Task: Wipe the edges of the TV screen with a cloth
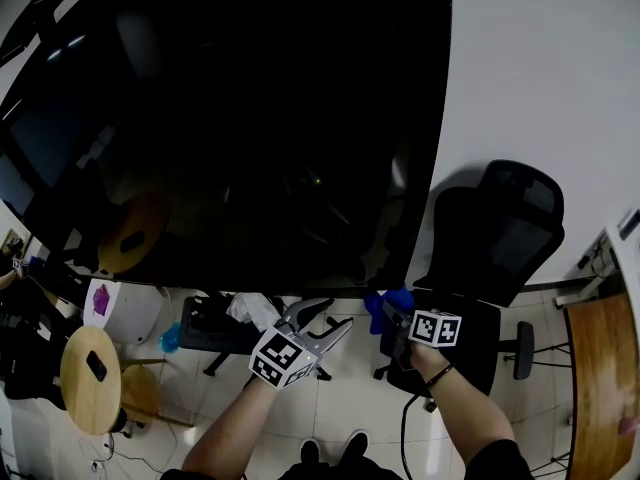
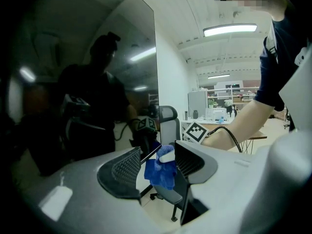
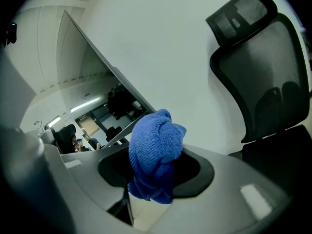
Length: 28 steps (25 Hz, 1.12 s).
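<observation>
The big black TV screen fills the upper left of the head view. Its lower right corner ends just above my grippers. My right gripper is shut on a bunched blue cloth, which sits at that corner. In the right gripper view the cloth bulges out between the jaws, close below the TV's slanting edge. My left gripper hangs a little to the left, under the bottom edge, open and holding nothing. In the left gripper view, the cloth shows beyond the parted jaws of the left gripper.
A black office chair stands against the white wall right of the TV, close behind my right gripper. Round wooden stools stand at lower left. A wooden tabletop edges in at the right. Tiled floor lies below.
</observation>
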Tool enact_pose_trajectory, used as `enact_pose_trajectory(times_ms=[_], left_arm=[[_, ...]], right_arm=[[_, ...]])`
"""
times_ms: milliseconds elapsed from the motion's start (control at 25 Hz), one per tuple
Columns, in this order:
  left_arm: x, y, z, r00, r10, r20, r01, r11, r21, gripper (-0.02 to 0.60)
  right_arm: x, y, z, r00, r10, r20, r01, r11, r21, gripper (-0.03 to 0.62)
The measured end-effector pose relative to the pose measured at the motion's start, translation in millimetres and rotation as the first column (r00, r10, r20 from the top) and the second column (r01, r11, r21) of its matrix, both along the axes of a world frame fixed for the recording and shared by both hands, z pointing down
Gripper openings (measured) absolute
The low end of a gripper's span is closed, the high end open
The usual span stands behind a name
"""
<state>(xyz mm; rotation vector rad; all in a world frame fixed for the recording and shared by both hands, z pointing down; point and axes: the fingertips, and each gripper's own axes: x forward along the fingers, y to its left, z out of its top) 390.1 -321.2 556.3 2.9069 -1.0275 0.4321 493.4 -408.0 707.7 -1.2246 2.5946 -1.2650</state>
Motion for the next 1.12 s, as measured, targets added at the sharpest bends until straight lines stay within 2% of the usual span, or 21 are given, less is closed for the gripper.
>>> enact_pose_trajectory(times_ms=[80, 200, 280, 720, 1120], left_arm=[[-5.0, 0.9, -1.7, 1.000, -0.006, -0.003, 0.006, 1.000, 0.004, 0.209], [-16.1, 2.0, -2.0, 1.000, -0.017, -0.007, 0.017, 1.000, 0.005, 0.209], [-24.6, 3.4, -0.4, 1.000, -0.022, -0.011, 0.022, 1.000, 0.003, 0.209], [-92.4, 2.1, -1.7, 0.999, 0.010, -0.037, -0.010, 1.000, 0.001, 0.209], [-175.4, 1.8, 7.1, 0.995, 0.092, -0.042, -0.093, 0.995, -0.021, 0.209]], right_arm=[[-0.7, -1.5, 1.0, 1.000, 0.004, 0.014, -0.004, 1.000, -0.005, 0.196], [-12.7, -2.4, -0.6, 0.995, 0.014, 0.099, -0.010, 0.999, -0.043, 0.196], [-24.7, -0.1, -2.0, 0.993, 0.011, 0.120, -0.005, 0.999, -0.052, 0.196], [-78.8, 3.8, -7.1, 0.997, 0.049, 0.067, -0.047, 0.998, -0.041, 0.196], [-157.8, 13.9, -9.6, 0.992, 0.120, 0.049, -0.118, 0.992, -0.035, 0.196]])
